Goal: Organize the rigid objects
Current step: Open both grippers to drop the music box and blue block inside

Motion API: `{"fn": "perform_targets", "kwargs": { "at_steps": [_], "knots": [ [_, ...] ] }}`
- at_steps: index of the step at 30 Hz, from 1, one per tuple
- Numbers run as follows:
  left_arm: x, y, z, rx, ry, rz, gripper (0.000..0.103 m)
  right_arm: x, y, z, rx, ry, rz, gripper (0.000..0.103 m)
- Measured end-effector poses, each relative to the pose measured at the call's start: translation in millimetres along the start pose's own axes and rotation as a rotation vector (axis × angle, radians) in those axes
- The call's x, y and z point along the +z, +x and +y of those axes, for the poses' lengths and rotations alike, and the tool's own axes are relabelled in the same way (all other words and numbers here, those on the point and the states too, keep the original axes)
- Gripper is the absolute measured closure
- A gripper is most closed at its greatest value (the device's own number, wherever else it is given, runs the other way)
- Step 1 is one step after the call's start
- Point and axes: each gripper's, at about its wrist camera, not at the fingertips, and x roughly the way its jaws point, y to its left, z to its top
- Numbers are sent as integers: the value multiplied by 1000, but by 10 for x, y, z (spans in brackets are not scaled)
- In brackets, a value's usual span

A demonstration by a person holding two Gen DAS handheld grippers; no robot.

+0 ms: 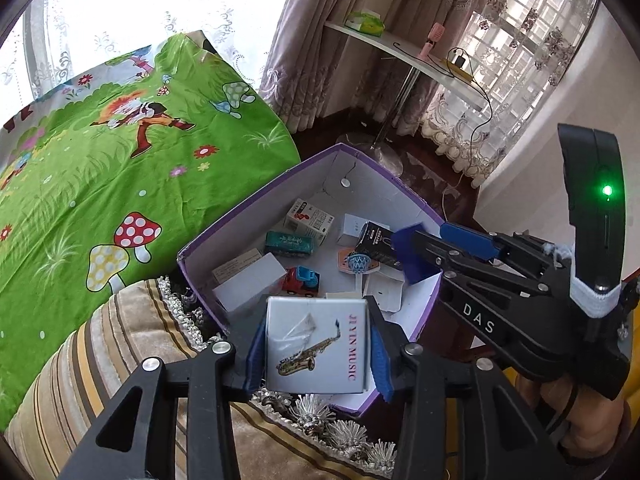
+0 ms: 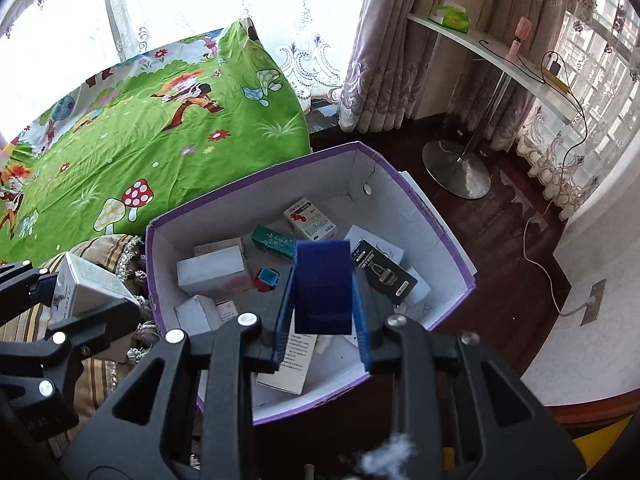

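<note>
A purple-rimmed white cardboard box [image 1: 256, 200] [image 2: 436, 224] stands open beside the bed and holds several small cartons, a green pack [image 1: 289, 243], a black carton [image 2: 383, 272] and a red and blue toy truck [image 1: 302, 280]. My left gripper [image 1: 316, 346] is shut on a white "JEYIN MUSIC" box with a saxophone picture [image 1: 316, 344], held over the box's near edge; it also shows in the right wrist view [image 2: 86, 284]. My right gripper [image 2: 322, 320] is shut on a dark blue block [image 2: 323, 286], held above the box's inside; it also shows in the left wrist view [image 1: 412, 256].
A bed with a green cartoon sheet [image 1: 120, 160] lies to the left. A striped fringed cushion [image 1: 100, 360] lies under the box's near corner. A white side table on a metal stand [image 2: 460, 168] and curtains stand at the right, with a cable on the dark wood floor.
</note>
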Motion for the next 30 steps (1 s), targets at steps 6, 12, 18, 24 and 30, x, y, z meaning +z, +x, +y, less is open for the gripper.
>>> {"fn": "perform_targets", "kwargs": {
  "at_steps": [6, 12, 18, 24, 30],
  "knots": [
    [-33, -3, -18, -10, 15, 2, 32, -35, -38, 5, 10, 3, -9, 47],
    [-36, 7, -67, -47, 45, -2, 19, -97, -59, -14, 4, 11, -10, 43],
    [-45, 16, -164, 6, 85, -4, 15, -123, -87, -71, 0, 25, -13, 42],
    [-35, 61, -144, -11, 81, 18, 15, -139, -118, -88, 0, 29, -17, 42],
    [-35, 95, -100, -14, 65, 32, 15, -180, -153, -115, -9, 28, -16, 42]
  ]
}}
